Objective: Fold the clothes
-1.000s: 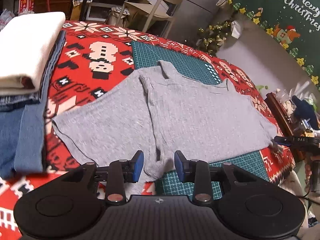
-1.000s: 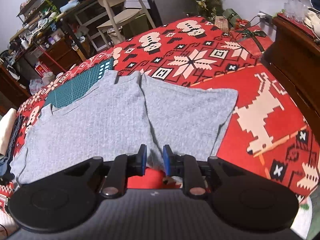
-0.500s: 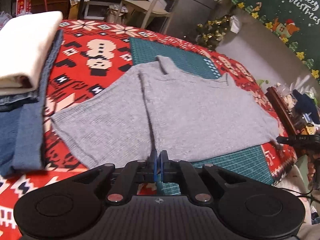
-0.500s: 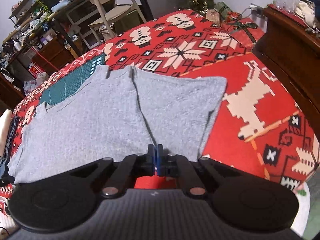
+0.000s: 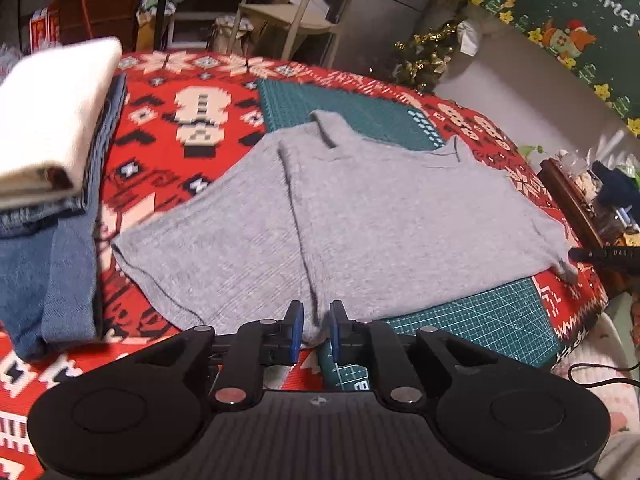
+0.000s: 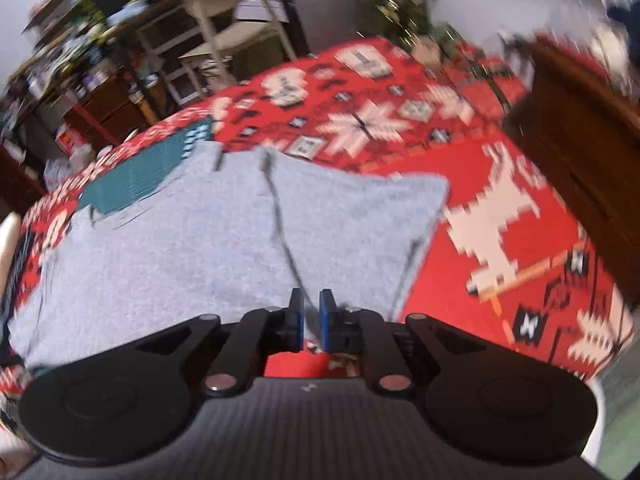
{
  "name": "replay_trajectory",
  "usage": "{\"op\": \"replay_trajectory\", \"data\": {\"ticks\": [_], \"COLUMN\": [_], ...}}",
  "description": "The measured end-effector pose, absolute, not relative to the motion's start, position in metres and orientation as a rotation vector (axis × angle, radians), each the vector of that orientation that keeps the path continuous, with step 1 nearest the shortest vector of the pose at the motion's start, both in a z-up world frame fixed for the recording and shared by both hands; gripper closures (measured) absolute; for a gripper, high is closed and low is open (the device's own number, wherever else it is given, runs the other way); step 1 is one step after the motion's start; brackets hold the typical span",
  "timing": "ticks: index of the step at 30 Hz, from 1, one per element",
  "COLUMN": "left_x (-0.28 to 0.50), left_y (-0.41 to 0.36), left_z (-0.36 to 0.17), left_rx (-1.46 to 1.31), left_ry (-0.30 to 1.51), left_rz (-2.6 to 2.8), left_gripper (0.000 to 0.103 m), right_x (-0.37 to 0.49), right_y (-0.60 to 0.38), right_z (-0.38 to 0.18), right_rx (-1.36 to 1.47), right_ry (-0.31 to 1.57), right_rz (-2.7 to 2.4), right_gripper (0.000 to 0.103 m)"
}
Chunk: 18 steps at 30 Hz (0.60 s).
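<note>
Left wrist view: I see my left gripper parted a little, the near hem of the grey garment between its pads, not pinched. The garment lies spread over the green cutting mat near the table's front edge; folded clothes sit at the left edge.

Right wrist view, blurred: my right gripper stands slightly parted at the hem, holding nothing. Risk, in my judgement: closing now could catch only one layer, dragging the fold askew.

Both grippers' fingers have parted again after pinching shut. The grey shirt hem, lower centre, sits between them; the right view has blurred
</note>
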<state>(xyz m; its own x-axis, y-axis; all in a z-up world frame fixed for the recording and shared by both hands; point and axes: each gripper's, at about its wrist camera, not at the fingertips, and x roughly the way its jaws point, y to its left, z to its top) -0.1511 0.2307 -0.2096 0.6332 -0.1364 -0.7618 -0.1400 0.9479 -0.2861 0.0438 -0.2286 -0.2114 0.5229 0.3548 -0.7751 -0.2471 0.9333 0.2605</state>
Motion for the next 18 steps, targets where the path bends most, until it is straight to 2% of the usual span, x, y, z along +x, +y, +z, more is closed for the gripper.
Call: {"op": "replay_trajectory", "data": {"ticks": [7,15,18], "left_x": [-0.133,-0.101,-0.103], "left_y": [0.204,0.172,0.170], "left_z": [-0.194,-0.222,-0.230], "left_rx": [-0.333,-0.285,-0.275], "left_ry": [0.804,0.877,0.905], "left_rz": [-0.086,-0.164,-0.162], "left_gripper": [0.091,0.091,0.091], "right_x": [0.046,0.044,0.041], "right_y": [-0.178,-0.172,-0.173], "right_z": [-0.215,-0.223,-0.222], "right_rx": [0.045,0.046,0.049], "right_ry": [0.942,0.961,0.959], "right_rz": [0.463,0.466,0.468], "right_gripper": [0.094,0.099,0.093]}}
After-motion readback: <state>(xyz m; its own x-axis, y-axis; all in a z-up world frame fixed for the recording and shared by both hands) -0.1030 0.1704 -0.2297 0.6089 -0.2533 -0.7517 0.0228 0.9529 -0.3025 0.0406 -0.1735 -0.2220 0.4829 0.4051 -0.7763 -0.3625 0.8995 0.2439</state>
